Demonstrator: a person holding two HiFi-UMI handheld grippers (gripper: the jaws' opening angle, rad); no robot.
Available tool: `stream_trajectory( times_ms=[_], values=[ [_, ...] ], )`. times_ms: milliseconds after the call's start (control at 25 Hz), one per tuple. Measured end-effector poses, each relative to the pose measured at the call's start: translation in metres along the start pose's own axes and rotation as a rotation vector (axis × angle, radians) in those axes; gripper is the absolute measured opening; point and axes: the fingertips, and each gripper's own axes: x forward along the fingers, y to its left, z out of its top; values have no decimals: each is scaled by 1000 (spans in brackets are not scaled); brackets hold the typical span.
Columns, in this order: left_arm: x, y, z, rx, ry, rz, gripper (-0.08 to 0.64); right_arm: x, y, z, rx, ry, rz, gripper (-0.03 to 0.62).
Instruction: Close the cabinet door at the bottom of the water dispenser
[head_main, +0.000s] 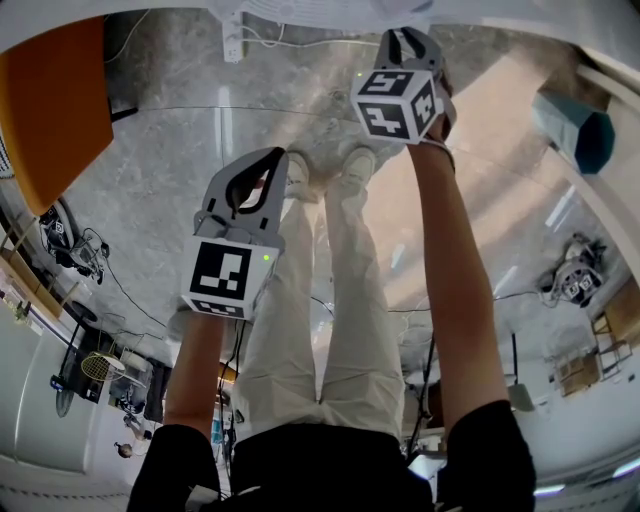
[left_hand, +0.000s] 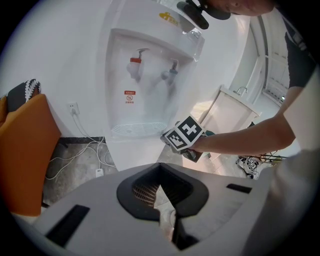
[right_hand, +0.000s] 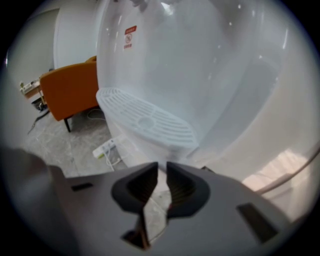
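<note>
The white water dispenser (left_hand: 150, 75) fills the left gripper view, with a red tap (left_hand: 136, 61), a second tap (left_hand: 172, 72) and a ribbed drip tray (left_hand: 137, 129). A white panel (left_hand: 234, 114), apparently the open cabinet door, stands out to the right of its base. My right gripper (right_hand: 162, 169) hangs just below the drip tray (right_hand: 147, 120), beside that white panel (right_hand: 265, 95); its jaws stand a narrow gap apart with nothing between them. Its marker cube (left_hand: 184, 134) shows in front of the panel. My left gripper (left_hand: 161, 184) is held farther back, shut and empty.
An orange chair (left_hand: 22, 155) stands left of the dispenser, also seen as the orange chair (right_hand: 70, 90). A power strip (right_hand: 106, 147) and white cables (left_hand: 82, 150) lie on the grey floor by the base. The person's legs (head_main: 330, 300) stand between both grippers (head_main: 272, 162) (head_main: 405, 42).
</note>
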Motion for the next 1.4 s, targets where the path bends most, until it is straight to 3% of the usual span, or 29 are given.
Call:
stream_trajectory(
  times_ms=[520, 1400],
  values=[
    [1, 7, -3, -3, 1, 9, 8, 4, -7, 0, 25, 4, -57, 40],
    [0, 3, -4, -2, -9, 8, 8, 8, -15, -11, 42, 35, -66, 37]
  ],
)
